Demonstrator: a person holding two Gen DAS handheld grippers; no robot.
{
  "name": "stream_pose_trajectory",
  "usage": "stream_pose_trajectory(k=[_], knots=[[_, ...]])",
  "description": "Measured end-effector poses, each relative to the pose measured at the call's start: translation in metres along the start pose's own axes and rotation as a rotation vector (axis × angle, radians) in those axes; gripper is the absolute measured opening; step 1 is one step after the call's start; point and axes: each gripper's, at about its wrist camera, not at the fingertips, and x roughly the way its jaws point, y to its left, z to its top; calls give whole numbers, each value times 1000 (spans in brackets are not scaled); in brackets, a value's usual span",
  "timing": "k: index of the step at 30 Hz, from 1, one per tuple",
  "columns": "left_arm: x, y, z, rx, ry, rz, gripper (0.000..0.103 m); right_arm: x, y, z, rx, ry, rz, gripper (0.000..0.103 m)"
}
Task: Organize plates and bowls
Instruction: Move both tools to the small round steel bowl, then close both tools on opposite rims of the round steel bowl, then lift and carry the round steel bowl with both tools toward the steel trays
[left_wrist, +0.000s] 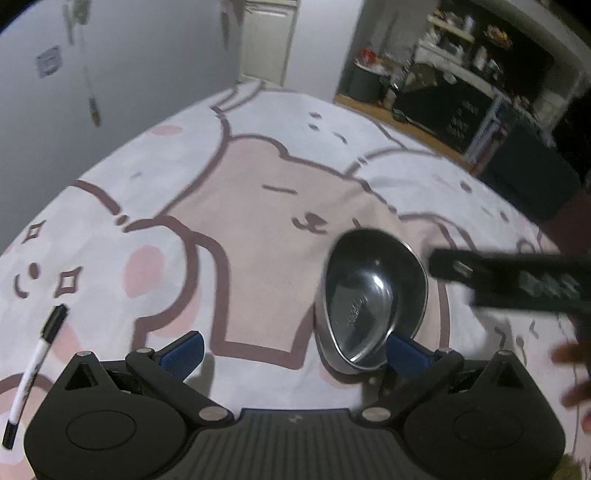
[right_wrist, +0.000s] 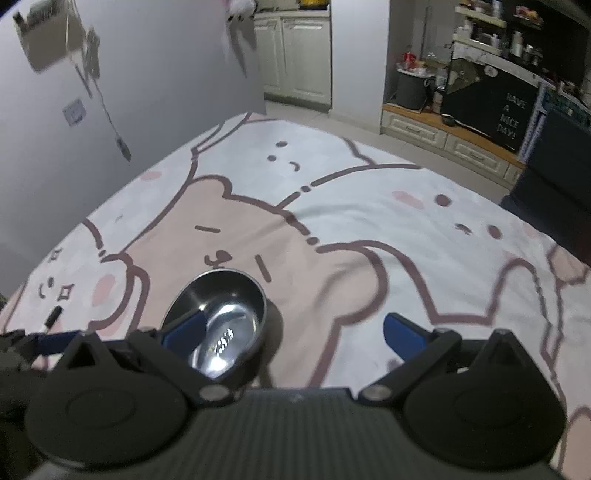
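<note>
Cartoon-bear cloth (right_wrist: 369, 221) covers the table. Steel bowl (left_wrist: 373, 302) sits on it, empty, beside my left gripper's (left_wrist: 295, 350) right finger. My right gripper (right_wrist: 295, 332) has its left finger over the bowl rim. Both spread wide, holding nothing. Marker pen (left_wrist: 33, 369) lies far left.

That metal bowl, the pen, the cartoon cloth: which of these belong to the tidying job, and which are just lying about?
Part of the job:
- metal bowl, on the cloth
- left gripper, open
- right gripper, open

Just lying about:
- marker pen, at the cloth's left edge
- bear-print cloth, only the surface
- cluttered shelves, far behind
</note>
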Motion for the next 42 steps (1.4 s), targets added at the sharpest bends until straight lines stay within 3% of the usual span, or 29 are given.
stream_pose_trajectory(k=[7,12,20,23,25,28,30,31,34,36,38,42], knots=[[10,-6,2,88,6,-5,103,44,18,13,-82,62,-34,103],[18,2,4,106,21,57,103,62,15,18,-121,72,-84,103],[17,14,7,61,22,49,103,53,-7,3,-163,76,-166,101],[16,16,9,34,24,15,102,43,-15,-6,-164,88,-120,86],[17,16,9,28,31,2,99,39,-15,-10,-154,102,-86,67],[18,16,10,8,49,-48,83,32,-13,-19,-143,117,-48,45],[19,17,9,-20,69,-94,64,25,-12,-23,-121,117,-10,28],[19,17,9,-33,78,-117,59,22,-12,-24,-107,115,8,21],[18,14,8,-54,102,-173,36,16,-10,-27,-93,107,24,11],[18,11,8,-60,112,-213,14,14,-10,-29,-82,104,33,9],[18,7,6,-58,119,-227,9,11,-11,-31,-68,103,42,9],[18,4,6,-63,123,-223,7,8,-13,-35,-42,103,45,9]])
